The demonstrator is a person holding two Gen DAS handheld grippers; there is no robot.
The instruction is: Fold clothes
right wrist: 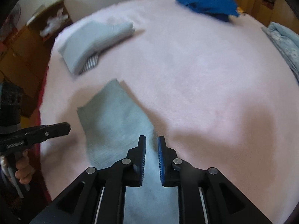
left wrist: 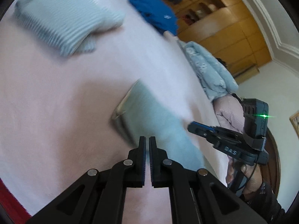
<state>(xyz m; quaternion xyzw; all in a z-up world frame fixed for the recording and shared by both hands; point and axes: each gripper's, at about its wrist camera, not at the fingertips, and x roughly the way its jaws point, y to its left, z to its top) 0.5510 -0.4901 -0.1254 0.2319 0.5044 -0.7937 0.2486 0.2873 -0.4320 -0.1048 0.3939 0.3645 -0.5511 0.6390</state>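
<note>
Two black hand-held grippers — the left gripper [left wrist: 147, 140] and the right gripper [right wrist: 151, 140] — show silver pivot screws, ridged blue-edged pads, white lettering, one green light; a dark sleeve [left wrist: 269, 201].

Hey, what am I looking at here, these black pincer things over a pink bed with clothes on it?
Those are two hand-held grippers, each with a camera looking along its fingers, used for folding clothes. One picture is from the left gripper, shut and holding nothing; the other is from the right gripper, jaws slightly apart over a folded pale green garment. On the pink bedcover lie a folded striped light-blue piece and a crumpled blue shirt. A person's hand holds each tool.
</note>
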